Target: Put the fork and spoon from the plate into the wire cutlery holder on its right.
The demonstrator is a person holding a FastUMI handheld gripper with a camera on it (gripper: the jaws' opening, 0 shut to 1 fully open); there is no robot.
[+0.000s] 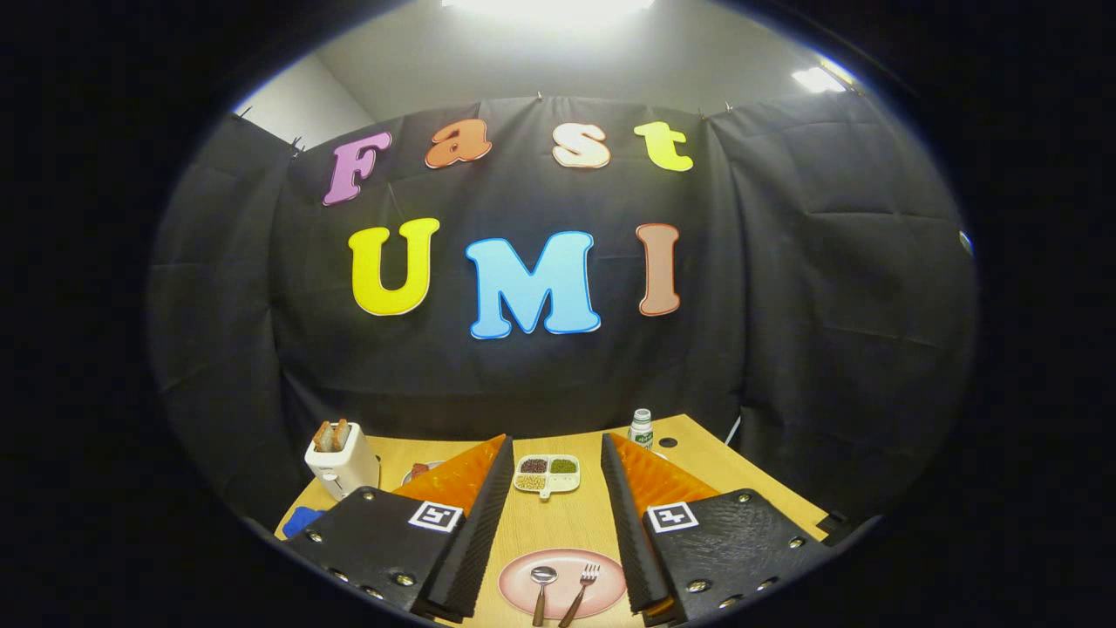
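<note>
A pink plate lies on the wooden table, low between my two fingers. On it rest a spoon on the left and a fork on the right, both with brown handles pointing toward me. My gripper is open and held well above the table, with the fingers spread to either side of the plate and nothing between them. The right finger hides the table to the right of the plate.
A white toaster with bread slices stands at the table's back left. A small divided dish of grains sits beyond the plate. A white bottle with a green label stands at the back right. A blue thing lies at the left edge.
</note>
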